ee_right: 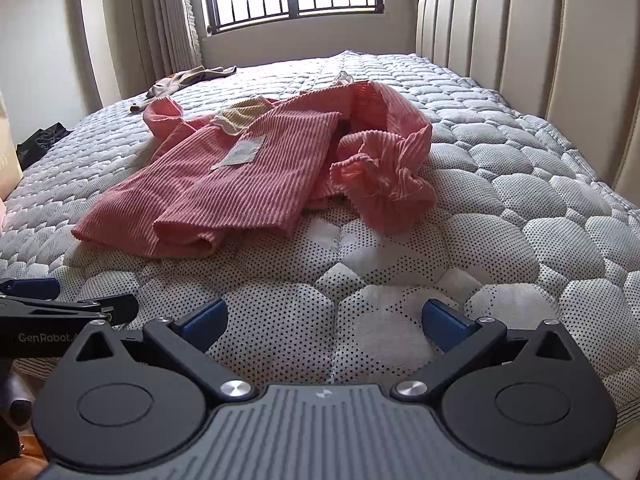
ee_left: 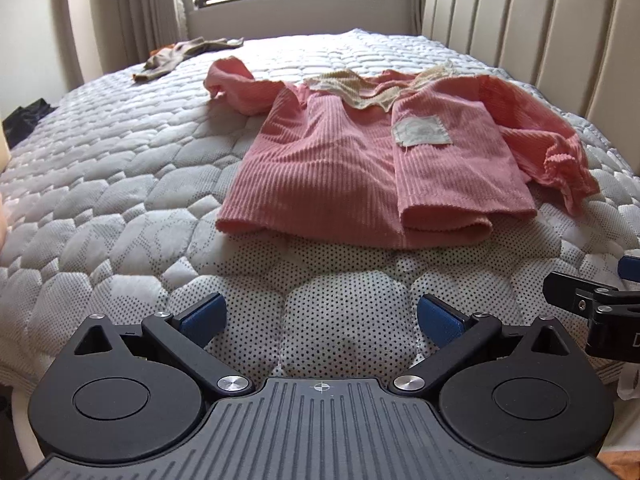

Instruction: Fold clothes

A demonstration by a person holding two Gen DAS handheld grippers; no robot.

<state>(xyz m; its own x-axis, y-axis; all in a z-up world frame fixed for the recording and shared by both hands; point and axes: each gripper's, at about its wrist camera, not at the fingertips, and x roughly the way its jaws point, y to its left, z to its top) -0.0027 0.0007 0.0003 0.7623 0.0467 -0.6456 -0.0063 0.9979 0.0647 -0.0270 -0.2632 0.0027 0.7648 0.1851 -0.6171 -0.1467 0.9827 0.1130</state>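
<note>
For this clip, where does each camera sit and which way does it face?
Left wrist: sits on the left tool, low over the mattress, facing the pink top and window; its open blue fingers show, and part of the right tool at the right edge.
Right wrist: sits on the right tool, facing the same way; its open fingers show, with part of the left tool at the left edge.
Shared: the pink top, a beige garment far back, the headboard.
</note>
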